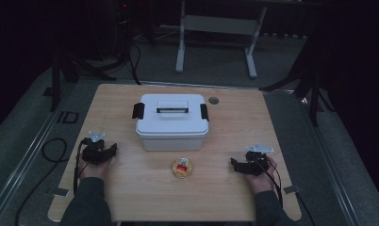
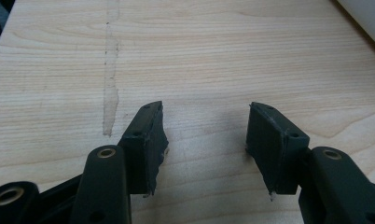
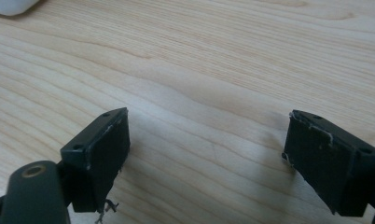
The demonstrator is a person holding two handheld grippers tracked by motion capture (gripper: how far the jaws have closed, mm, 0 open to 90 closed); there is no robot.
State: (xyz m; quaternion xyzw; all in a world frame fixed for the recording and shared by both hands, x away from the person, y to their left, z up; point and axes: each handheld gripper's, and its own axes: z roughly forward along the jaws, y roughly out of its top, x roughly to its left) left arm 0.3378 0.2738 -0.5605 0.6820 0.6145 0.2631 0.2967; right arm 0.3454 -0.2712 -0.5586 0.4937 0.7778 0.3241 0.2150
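High view: small round packet [image 1: 183,168] at near table centre, just before white lidded box [image 1: 171,121]; pale wood table [image 1: 234,122], grey floor, dark room. Left gripper [image 1: 113,149] and right gripper [image 1: 234,163] rest flanking packet, jaws apart, empty

Dim room; grey floor [image 1: 282,56]; white-legged desk frame [image 1: 216,28] behind wooden table [image 1: 131,197].

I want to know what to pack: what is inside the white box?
Its contents are hidden: the white box has its lid on, with black latches at both ends and a handle on top. A small round packet lies on the table in front.
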